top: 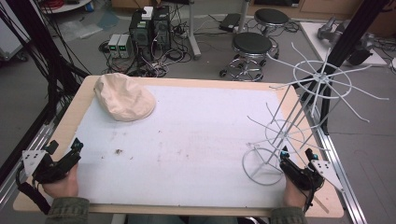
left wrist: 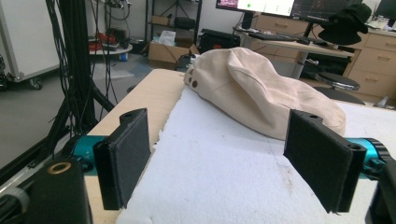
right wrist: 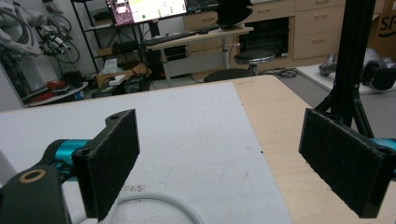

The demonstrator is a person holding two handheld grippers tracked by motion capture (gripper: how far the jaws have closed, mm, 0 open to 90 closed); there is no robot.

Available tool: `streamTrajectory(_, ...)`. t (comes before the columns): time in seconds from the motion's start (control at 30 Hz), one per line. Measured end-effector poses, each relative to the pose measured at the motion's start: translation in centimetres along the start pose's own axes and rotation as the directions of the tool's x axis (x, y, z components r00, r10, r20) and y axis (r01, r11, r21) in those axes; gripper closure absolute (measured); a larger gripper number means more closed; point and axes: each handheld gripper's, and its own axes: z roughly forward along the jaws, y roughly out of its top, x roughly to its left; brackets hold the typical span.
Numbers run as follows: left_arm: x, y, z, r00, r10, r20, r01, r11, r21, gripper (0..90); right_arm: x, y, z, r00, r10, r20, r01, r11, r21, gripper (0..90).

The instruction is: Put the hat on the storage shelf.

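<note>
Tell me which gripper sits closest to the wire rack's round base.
The right gripper: its jaws stand open right beside the white wire rack base ring. The left gripper rests across the table.

Beige cap on a white mat (brown-speckled); white wire rack.

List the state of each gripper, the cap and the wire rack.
left gripper: open, empty, aimed at the cap.
right gripper: open, empty, beside the rack's base ring.
beige cap: lying slumped on the white mat, untouched.
white wire rack: standing upright on its ring base, nothing hung on it.
white mat: flat, with some stains.
</note>
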Motion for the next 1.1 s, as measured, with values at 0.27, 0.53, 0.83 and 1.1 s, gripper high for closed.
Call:
streamTrajectory(0.27,-0.6,0.4,1.1,0.9994,0.022,0.025,-0.022,0.9998,0.004,22.7,0.0,0.0,0.1,0.9999,-0.004,-0.011,0.004,1.0000,0.003,11.3)
streamTrajectory(0.53,-2.1,1.2,2.0,0.9938,0.065,0.090,-0.065,0.9979,-0.002,22.8,0.0,0.1,-0.1,0.9998,-0.016,-0.015,0.016,0.9999,0.002,11.3)
streamTrajectory(0.83,-3.1,2.2,2.9,0.9872,0.116,0.110,-0.117,0.9932,0.000,23.8,-0.1,0.2,-0.3,0.9999,-0.006,-0.016,0.006,1.0000,0.005,11.3)
streamTrajectory(1.1,-3.7,2.4,3.9,0.9789,0.135,0.154,-0.142,0.9891,0.038,27.3,0.2,0.3,-0.2,0.9994,-0.016,-0.030,0.016,0.9998,0.008,11.3)
